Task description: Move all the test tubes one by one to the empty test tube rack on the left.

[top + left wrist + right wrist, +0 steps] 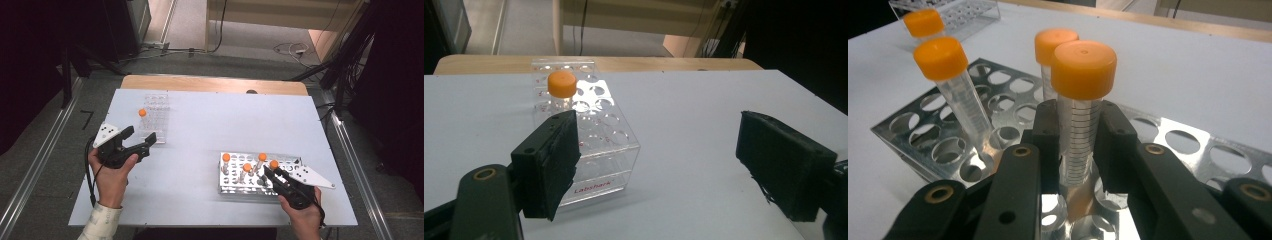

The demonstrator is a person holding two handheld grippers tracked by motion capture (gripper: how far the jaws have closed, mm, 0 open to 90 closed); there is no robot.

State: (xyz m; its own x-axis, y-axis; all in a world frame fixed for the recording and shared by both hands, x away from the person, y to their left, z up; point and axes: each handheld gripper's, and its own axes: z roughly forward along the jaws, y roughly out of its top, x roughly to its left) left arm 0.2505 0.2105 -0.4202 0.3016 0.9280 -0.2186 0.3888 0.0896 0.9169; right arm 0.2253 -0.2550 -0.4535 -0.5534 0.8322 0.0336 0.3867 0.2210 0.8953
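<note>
Right gripper (1075,145) clamped on orange-capped tube (1080,115) in metal rack (1193,145); left gripper (656,165) jaws apart; clear rack (594,145) marked "Labshark" in left gripper view

In the right gripper view the gripper's (1078,150) pads cover the middle of the held tube (1079,135), and its foot is lost in glare inside the metal rack (1198,150). That rack runs off the bottom and right edges. A third tube (1048,55) stands half hidden behind the held one. The far tube (924,22) and clear rack (968,12) are cut by the top edge.

In the left gripper view the left pad (551,165) hides the clear rack's (604,145) near left corner; its printed hole numbers are too small to read. The right pad (781,170) runs off the right edge.

In the high view the tubes' lower ends are too small to make out within the metal rack (235,187), and both forearms are cut by the bottom edge.
</note>
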